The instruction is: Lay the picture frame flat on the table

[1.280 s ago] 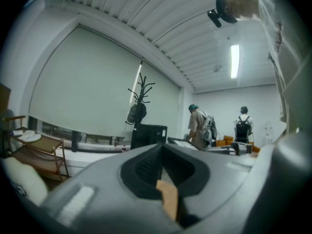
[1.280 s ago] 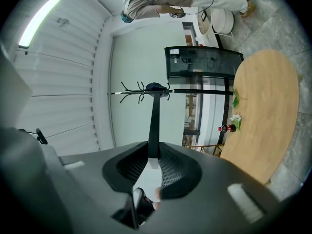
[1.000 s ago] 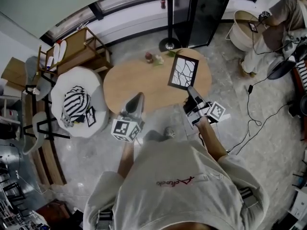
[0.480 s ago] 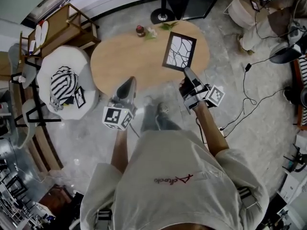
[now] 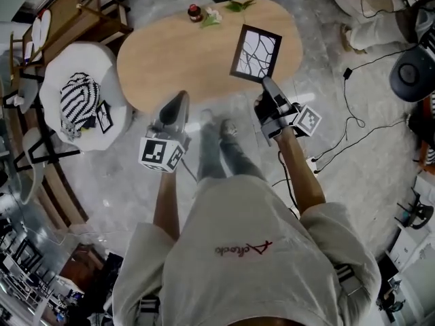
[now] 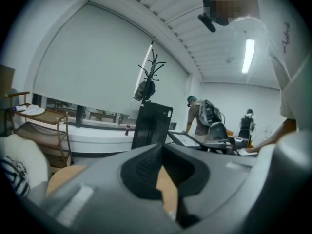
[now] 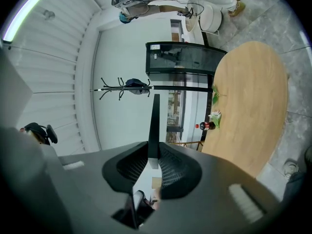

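Observation:
The picture frame (image 5: 255, 53), black-edged with a white branching picture, is over the right part of the oval wooden table (image 5: 170, 60). My right gripper (image 5: 267, 85) is shut on its near edge. In the right gripper view the frame (image 7: 154, 126) shows edge-on as a thin dark strip rising from between the jaws, with the table (image 7: 253, 106) off to the right. My left gripper (image 5: 178, 100) hovers at the table's near edge with nothing in it. Its jaws meet at the tip in the left gripper view (image 6: 161, 152).
A small red bottle (image 5: 194, 12) and some leaves and flowers (image 5: 212, 17) lie at the table's far edge. A white armchair (image 5: 102, 87) with a striped cushion stands to the left. Cables (image 5: 353, 134) cross the floor on the right. The person's feet (image 5: 221, 131) are by the near edge.
The head view has shifted, so the table and the frame sit higher in it. The frame has stayed in the right gripper. Both grippers keep their places near the table's front edge.

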